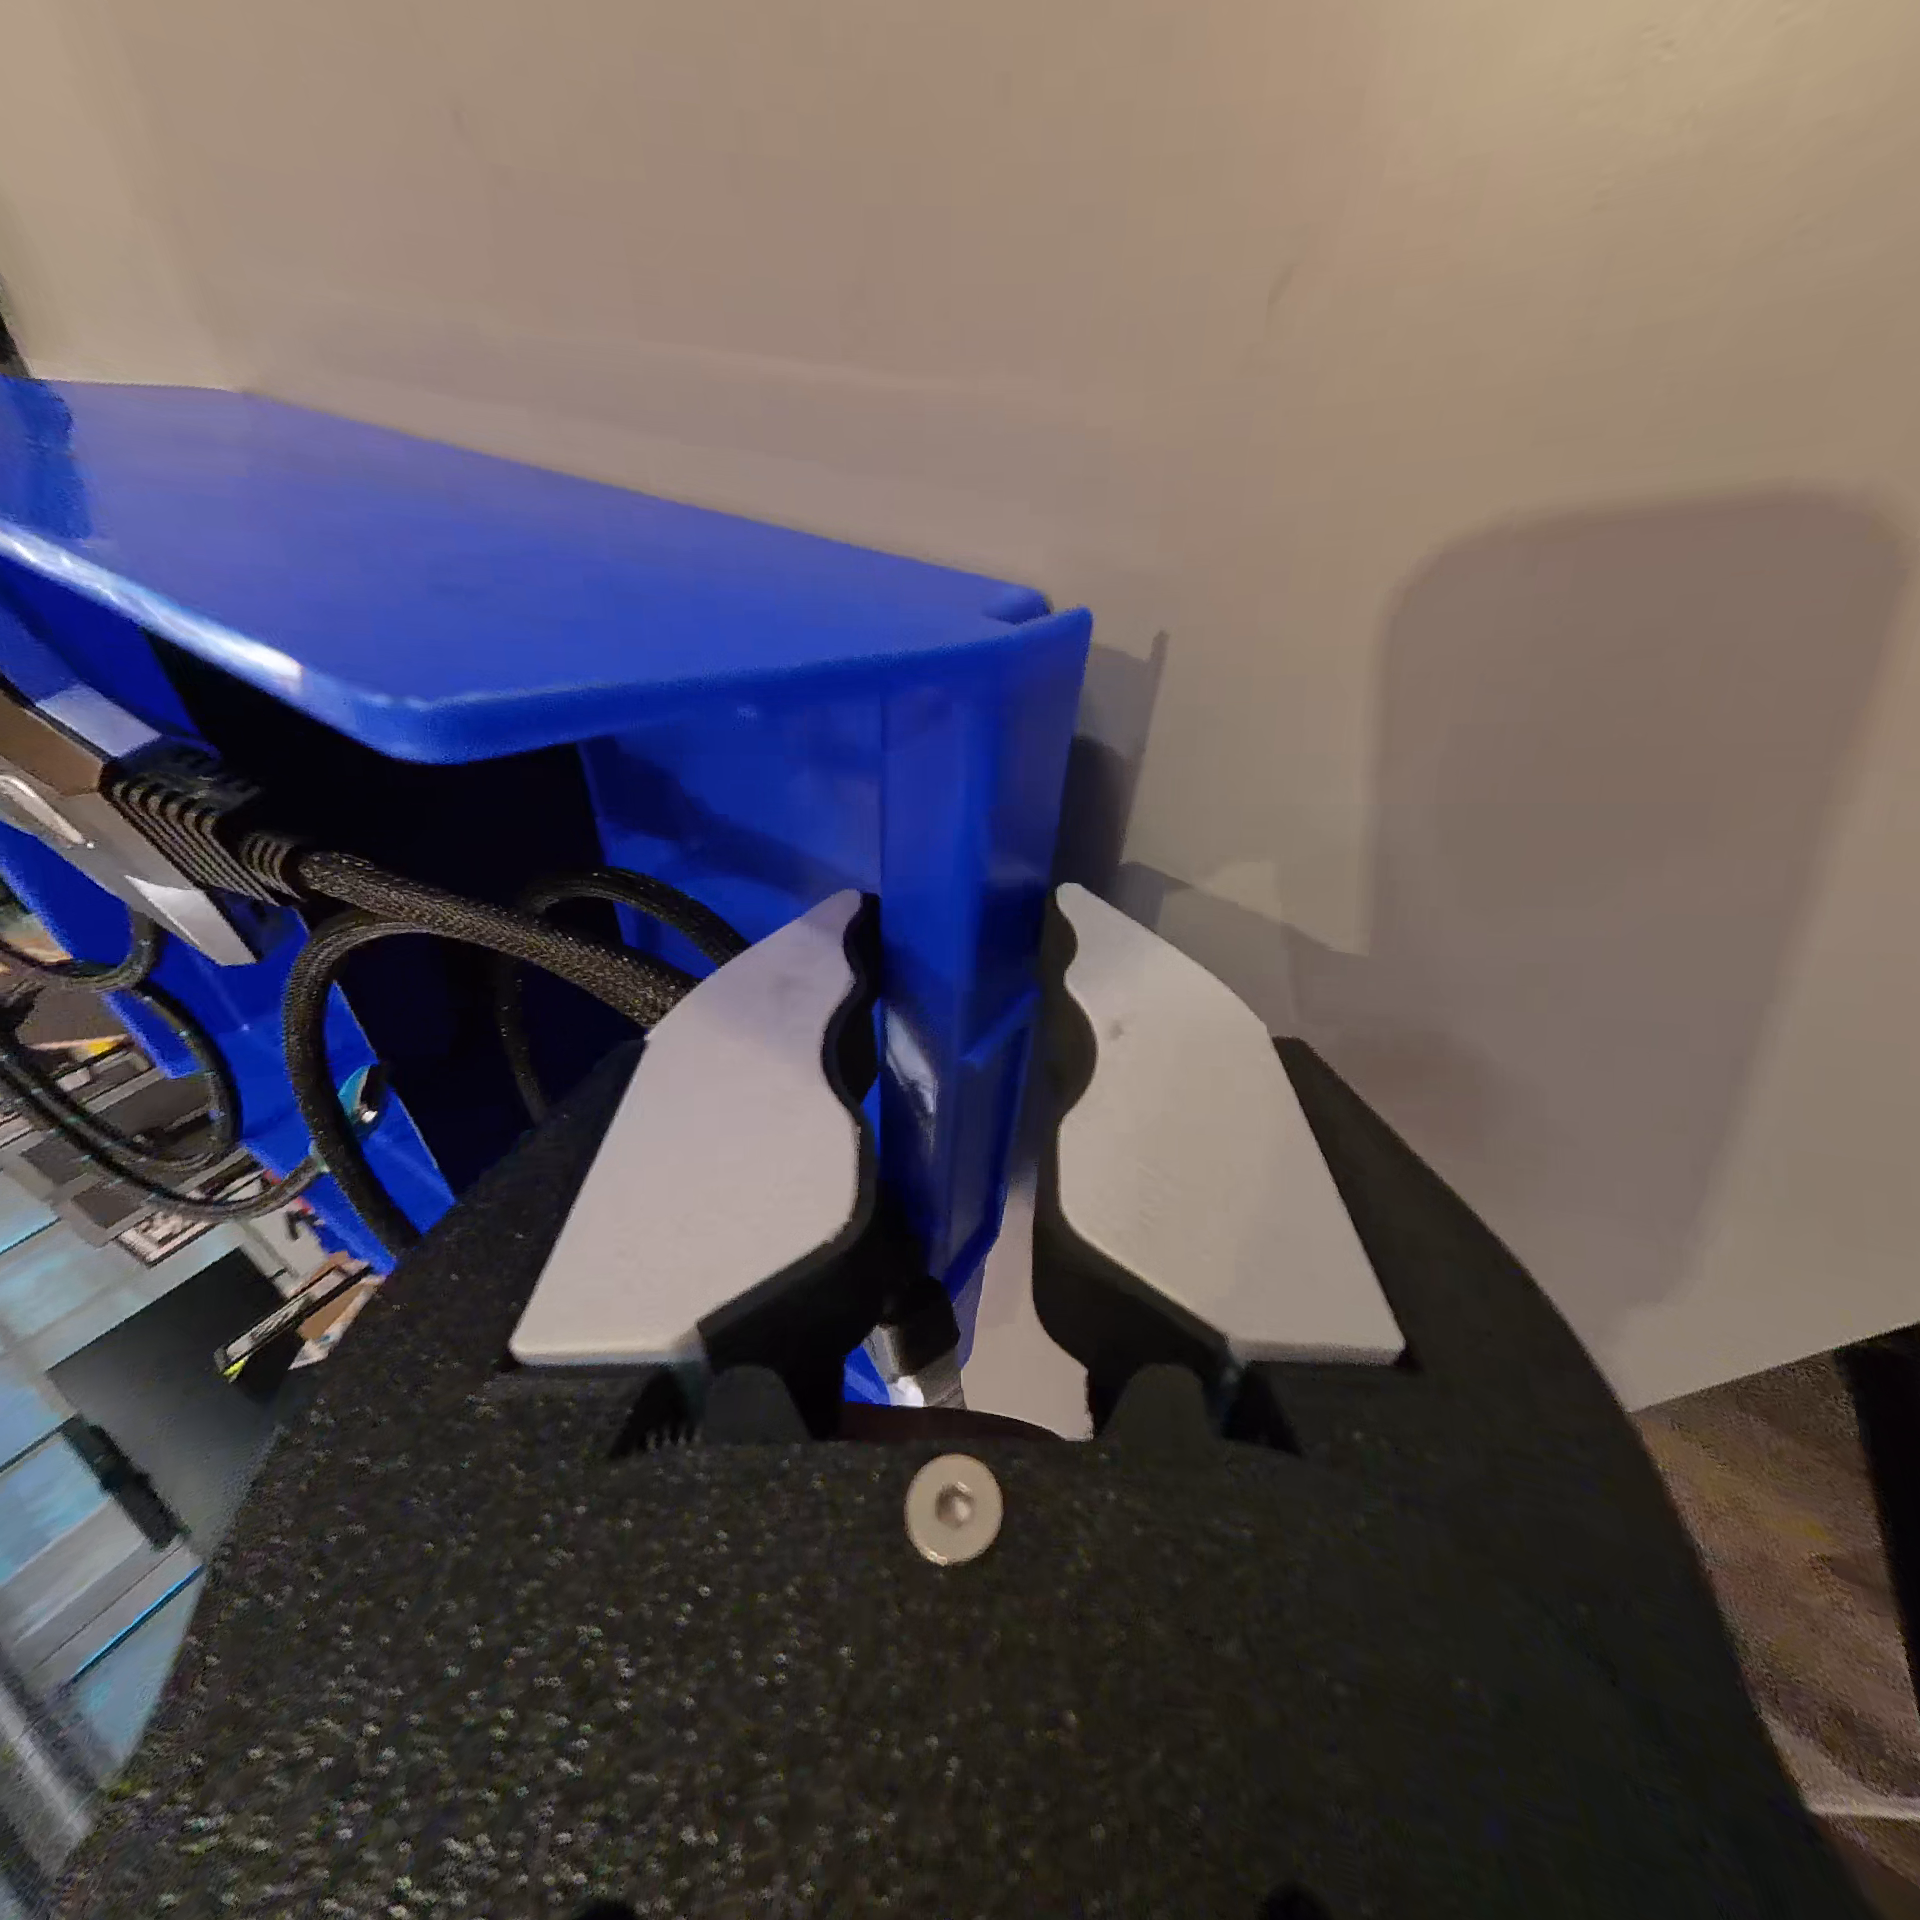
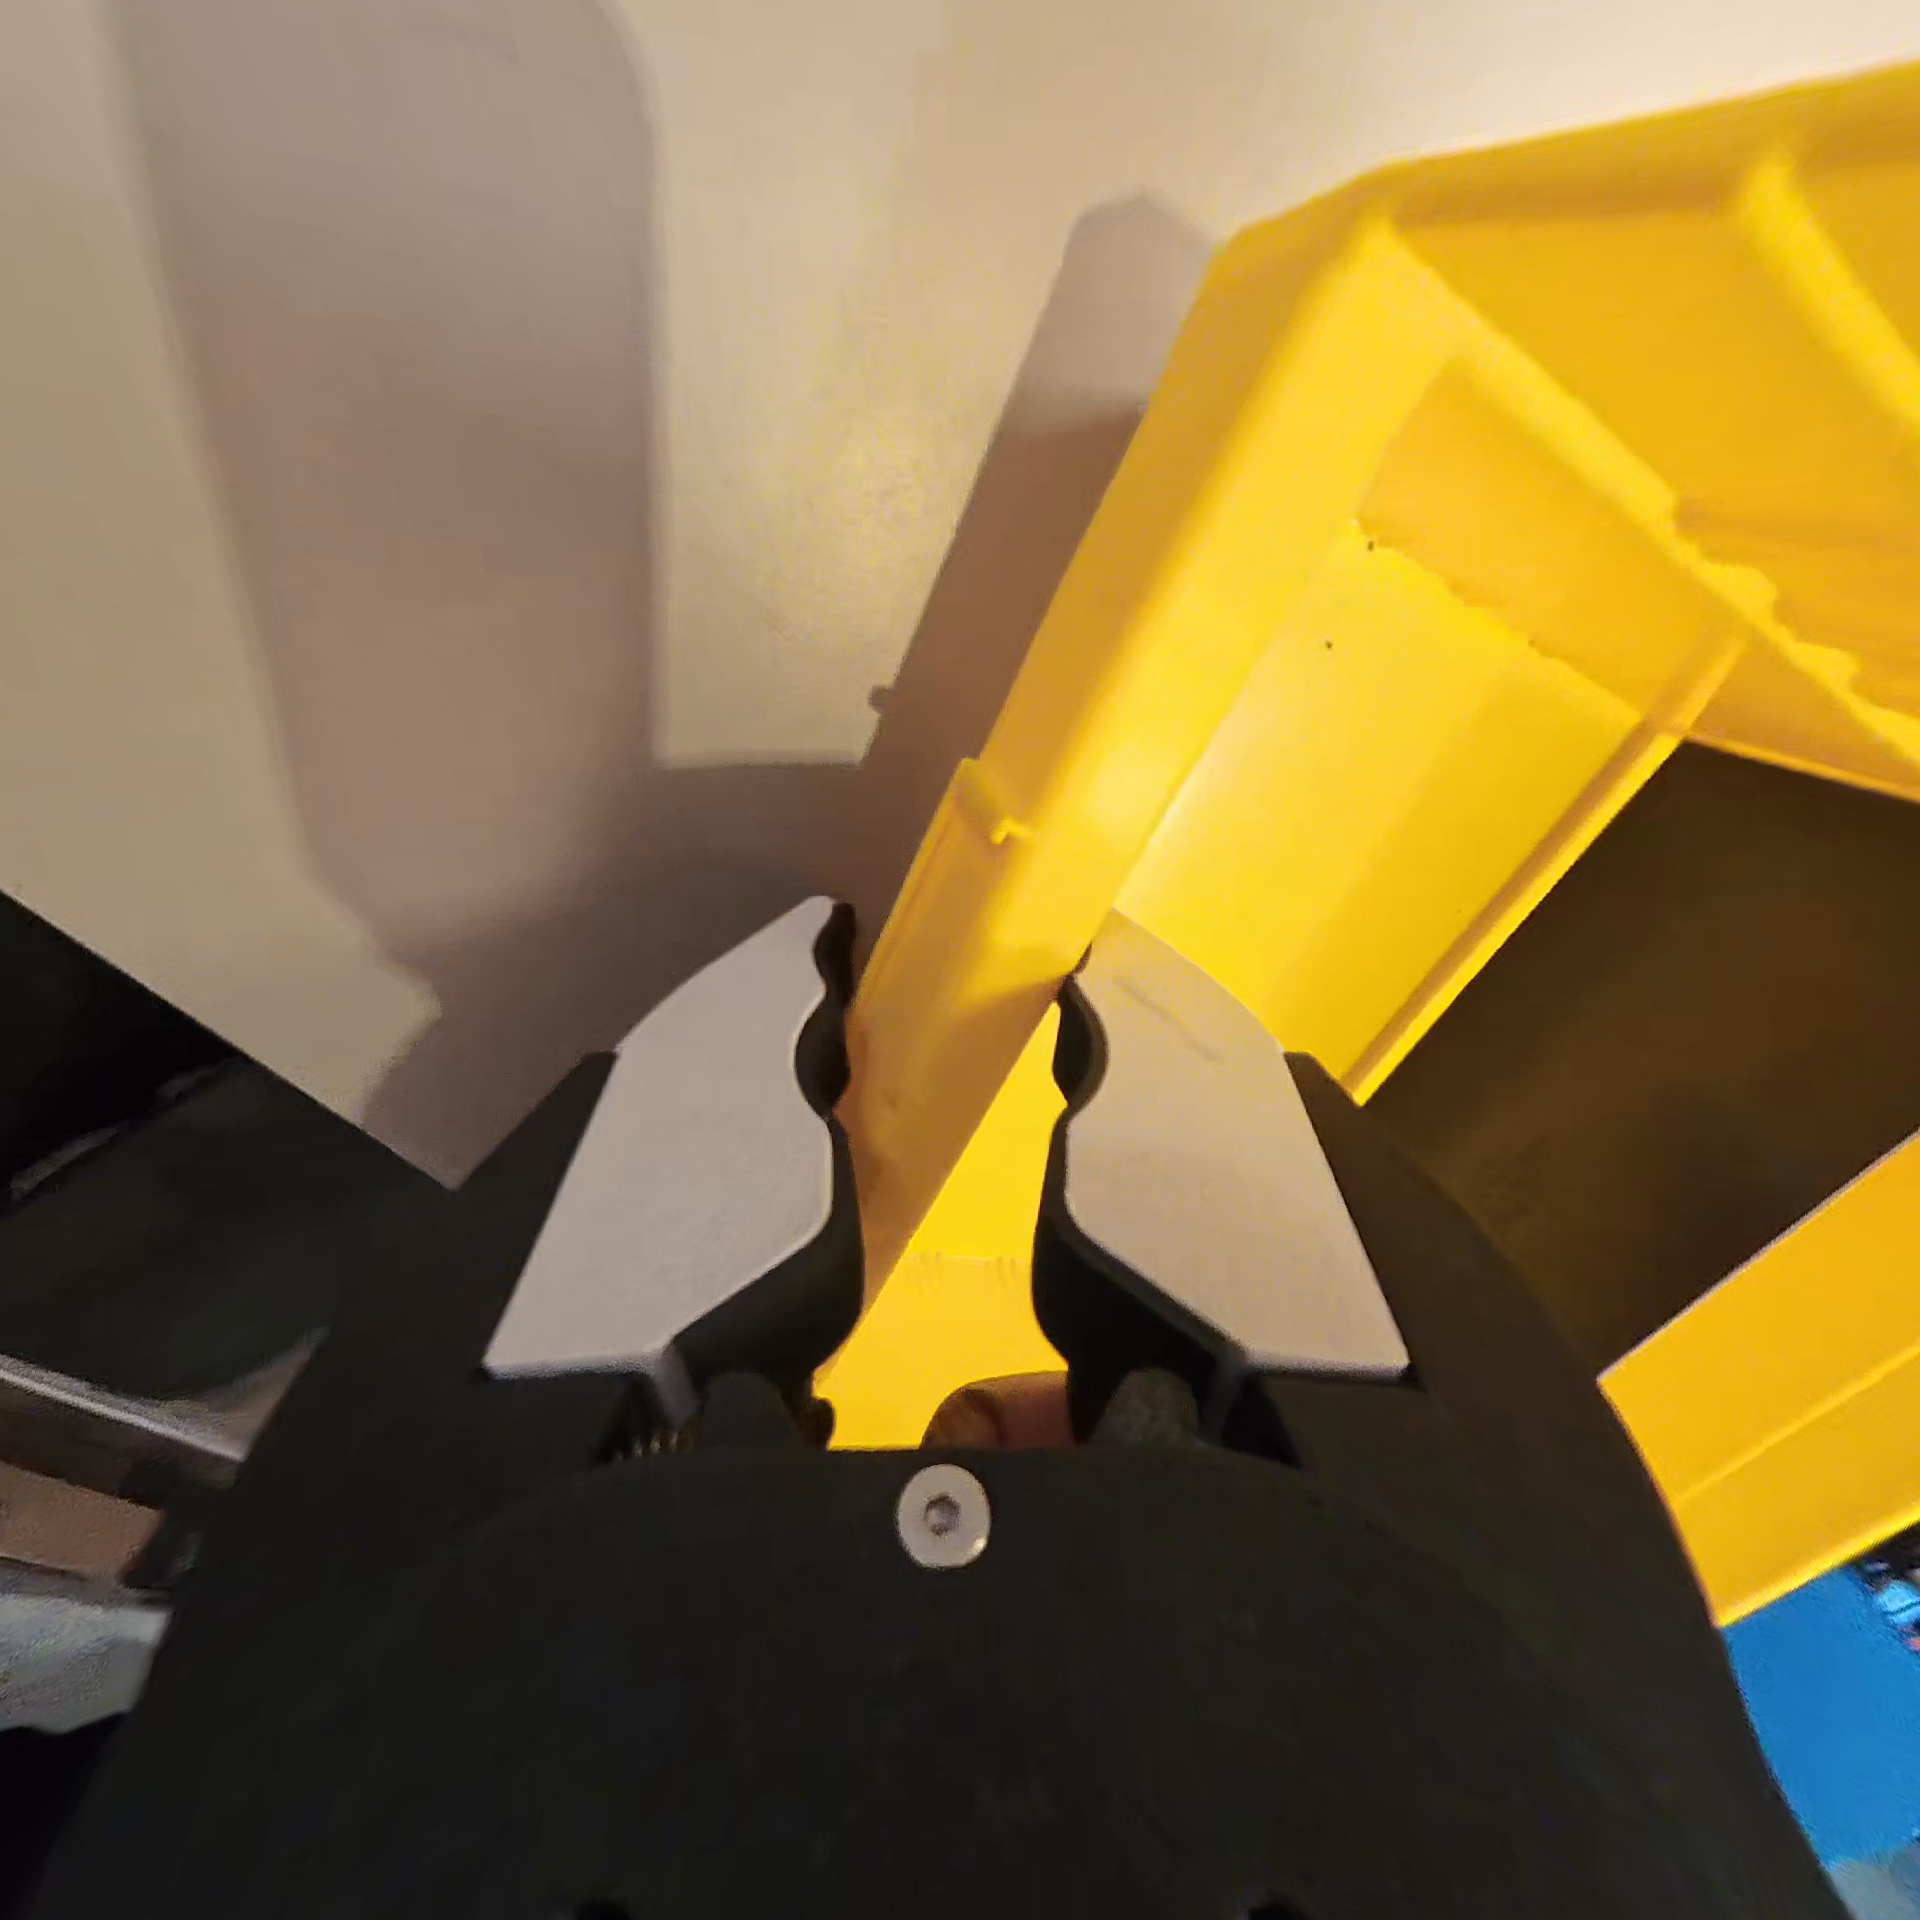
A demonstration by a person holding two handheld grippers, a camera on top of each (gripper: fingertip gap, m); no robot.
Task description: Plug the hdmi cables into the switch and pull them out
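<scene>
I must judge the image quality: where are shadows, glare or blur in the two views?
Left wrist view: the blue plastic bin shows small glare on its front rim, the left gripper is sharp, a soft shadow falls on the beige wall, and the left edge is blurred. Right wrist view: the yellow plastic bin is slightly blurred, with tall wall shadows beside the right gripper.

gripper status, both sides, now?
Left gripper: closed on the edge of the blue bin, which has cables inside.
Right gripper: closed on the edge of the yellow bin.
</scene>
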